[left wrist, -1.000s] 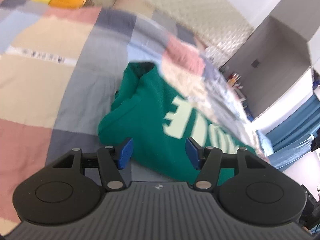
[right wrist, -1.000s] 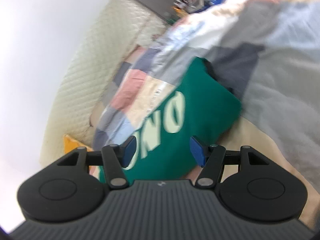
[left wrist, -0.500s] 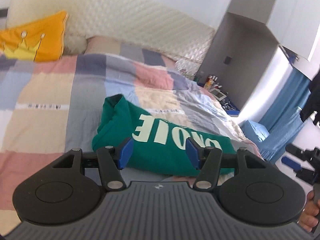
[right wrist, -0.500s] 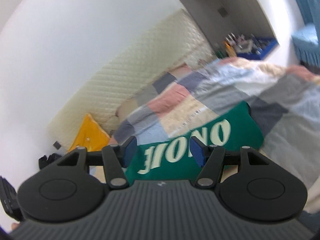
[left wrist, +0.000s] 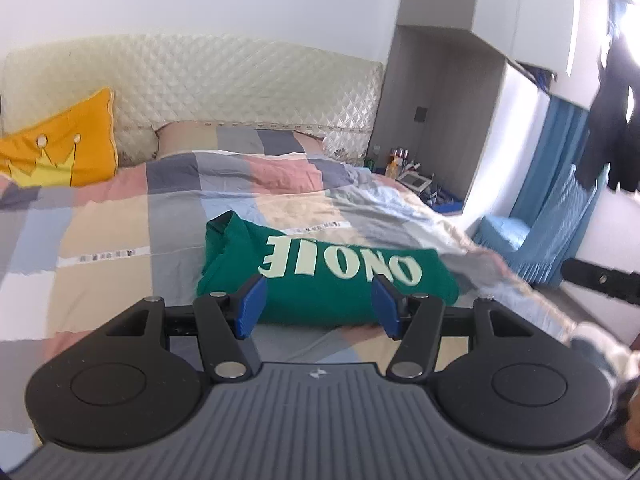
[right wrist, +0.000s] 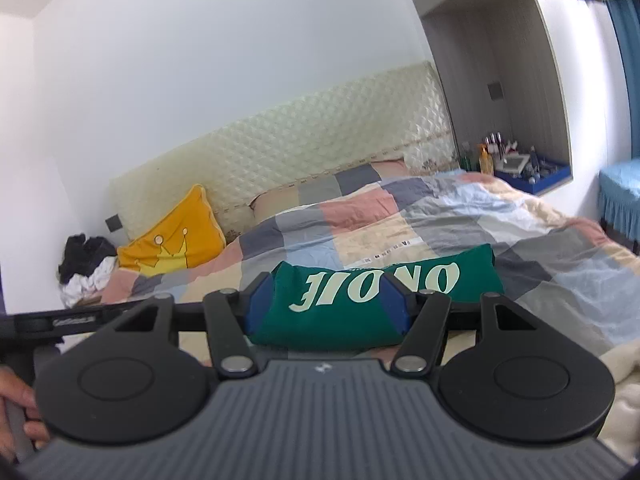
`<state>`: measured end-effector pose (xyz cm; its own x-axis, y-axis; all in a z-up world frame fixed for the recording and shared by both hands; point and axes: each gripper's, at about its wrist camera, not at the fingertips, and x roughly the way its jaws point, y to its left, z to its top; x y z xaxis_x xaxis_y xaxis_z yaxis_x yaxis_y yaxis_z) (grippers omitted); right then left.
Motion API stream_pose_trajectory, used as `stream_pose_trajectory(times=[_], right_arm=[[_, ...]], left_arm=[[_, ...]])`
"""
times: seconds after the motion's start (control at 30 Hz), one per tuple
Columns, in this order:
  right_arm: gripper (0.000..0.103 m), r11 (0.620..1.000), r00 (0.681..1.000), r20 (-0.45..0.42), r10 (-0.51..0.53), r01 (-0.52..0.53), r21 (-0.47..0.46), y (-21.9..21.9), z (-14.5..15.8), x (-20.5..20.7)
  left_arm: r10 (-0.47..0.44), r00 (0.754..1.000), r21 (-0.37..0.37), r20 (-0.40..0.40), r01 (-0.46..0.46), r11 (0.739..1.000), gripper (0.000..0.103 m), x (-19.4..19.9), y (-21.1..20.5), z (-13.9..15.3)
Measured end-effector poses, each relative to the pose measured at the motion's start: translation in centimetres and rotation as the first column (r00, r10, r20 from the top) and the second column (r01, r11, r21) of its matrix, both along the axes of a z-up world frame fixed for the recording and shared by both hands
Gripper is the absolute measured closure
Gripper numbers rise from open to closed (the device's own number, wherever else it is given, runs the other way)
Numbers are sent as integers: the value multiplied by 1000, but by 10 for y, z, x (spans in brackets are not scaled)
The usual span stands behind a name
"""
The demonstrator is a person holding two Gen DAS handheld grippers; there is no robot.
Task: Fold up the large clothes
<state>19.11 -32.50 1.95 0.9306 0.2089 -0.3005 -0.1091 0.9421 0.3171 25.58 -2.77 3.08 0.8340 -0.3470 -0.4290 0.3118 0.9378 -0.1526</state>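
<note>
A green sweatshirt (left wrist: pixel 320 280) with pale lettering lies folded into a compact rectangle on the patchwork bed cover (left wrist: pixel 168 216). It also shows in the right wrist view (right wrist: pixel 360 300). My left gripper (left wrist: pixel 318 306) is open and empty, held back from the garment's near edge and apart from it. My right gripper (right wrist: pixel 326 306) is open and empty too, raised in front of the sweatshirt without touching it.
An orange crown cushion (left wrist: pixel 60 148) leans on the quilted headboard (left wrist: pixel 240 76). A grey alcove with bottles (right wrist: pixel 504 160) stands right of the bed. Blue curtains (left wrist: pixel 560 216) hang at right. Dark and white clothes (right wrist: pixel 84 264) are piled at the bed's far left.
Both grippers have pulled back and levelled, from looking down on the sweatshirt to viewing the whole bed. The sweatshirt stayed folded in place. Both jaws stayed open.
</note>
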Motion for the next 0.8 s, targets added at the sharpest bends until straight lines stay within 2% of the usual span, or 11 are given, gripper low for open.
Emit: stream_pose_trajectory(times=[0.17,0.47,0.67,0.8], right_arm=[[41,1000,1000,20,-3,3,-27,12,-16,-30],[41,996,1000,14,-16,18,-83,30,-64,-63],[41,994,999,3,-33,33,-105,38,-82,-69],[41,992,999,3,-48,48,-121,42,-93,-70]], left_arm=[[-16,999,47,29,14,999,40,-30,-1,-16],[-38,994,123,98,26,992,40,-84,-1,-38],[-44,991,126,128,28,992,39,-106,-3,-55],[-45,991,100,123,32,994,39,-109,-3,-69]])
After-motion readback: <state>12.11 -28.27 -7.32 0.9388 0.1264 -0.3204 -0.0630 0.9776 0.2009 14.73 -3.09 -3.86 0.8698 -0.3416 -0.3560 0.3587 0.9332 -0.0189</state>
